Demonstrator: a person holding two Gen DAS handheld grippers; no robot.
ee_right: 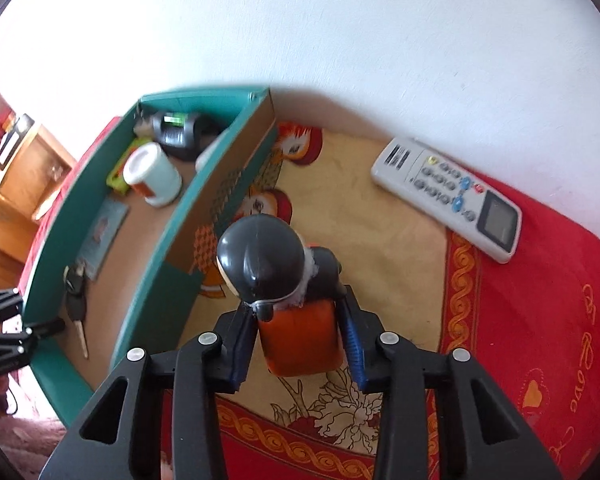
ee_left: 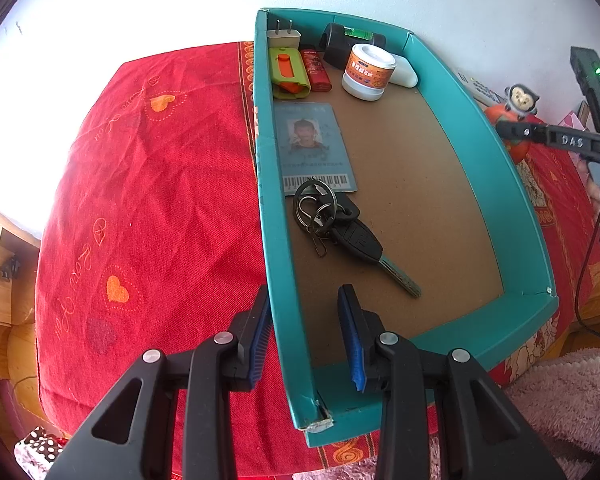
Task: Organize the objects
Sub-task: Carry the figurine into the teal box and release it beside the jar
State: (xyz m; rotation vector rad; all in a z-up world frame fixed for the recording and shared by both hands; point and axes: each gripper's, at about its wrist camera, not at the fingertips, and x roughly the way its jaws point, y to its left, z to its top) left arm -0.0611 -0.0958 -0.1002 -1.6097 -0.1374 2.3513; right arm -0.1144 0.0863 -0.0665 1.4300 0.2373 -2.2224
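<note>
- We see the red cloth (ee_left: pixel 152 184) covering the bed, against a white wall.
- The teal box (ee_left: pixel 480 128) lies on it and holds a card, keys (ee_left: pixel 342 228), a white jar (ee_left: pixel 366 72) and small items.
- Our left tongs (ee_left: pixel 304 328) pinch the box's near side wall.
- Our right tongs (ee_right: pixel 300 340) grip the orange figurine (ee_right: pixel 300 340), just beside the box.
- A remote (ee_right: pixel 448 196) lies apart, near the wall.

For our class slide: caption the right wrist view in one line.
Right gripper fingers around an orange figurine beside the teal tray, remote behind.
</note>
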